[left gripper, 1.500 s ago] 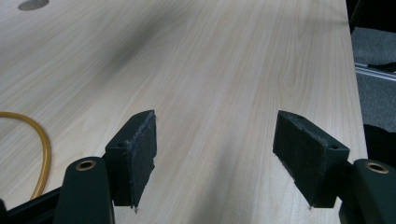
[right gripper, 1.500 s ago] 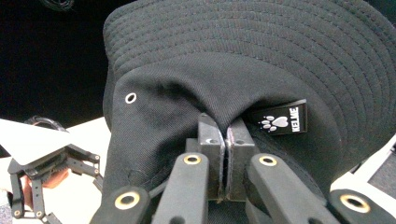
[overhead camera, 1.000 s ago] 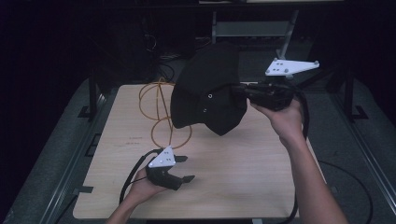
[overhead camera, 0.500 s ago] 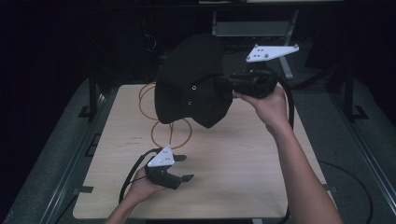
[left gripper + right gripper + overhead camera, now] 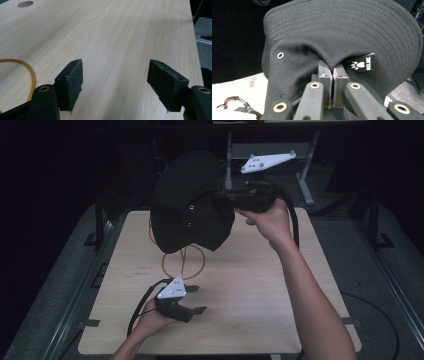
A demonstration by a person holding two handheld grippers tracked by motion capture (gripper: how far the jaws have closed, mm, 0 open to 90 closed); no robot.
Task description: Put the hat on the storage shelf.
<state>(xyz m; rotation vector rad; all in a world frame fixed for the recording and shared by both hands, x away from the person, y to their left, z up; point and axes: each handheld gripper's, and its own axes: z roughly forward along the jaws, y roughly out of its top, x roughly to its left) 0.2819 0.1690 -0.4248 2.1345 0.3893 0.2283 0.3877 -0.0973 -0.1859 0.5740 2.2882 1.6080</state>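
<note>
A black bucket hat point(image 5: 190, 215) hangs in the air over the back of the wooden table point(image 5: 240, 285). My right gripper point(image 5: 221, 200) is shut on a fold of its fabric. In the right gripper view the two pads meet on a pinch of the hat point(image 5: 342, 32), beside a small paw-print label point(image 5: 361, 64); the right gripper point(image 5: 333, 68) points at the brim's stitched rings. My left gripper point(image 5: 196, 299) rests low at the table's front left, open. Nothing lies between its jaws point(image 5: 115, 80), just bare wood.
An orange cable loop point(image 5: 180, 265) lies on the table under the hat, and its edge shows by the left jaw point(image 5: 30, 72). A metal stand point(image 5: 305, 170) rises behind the table. Dark floor and rails flank both sides.
My right hand has carried the hat leftward and a little higher over the table. The left gripper has stayed where it was, open.
</note>
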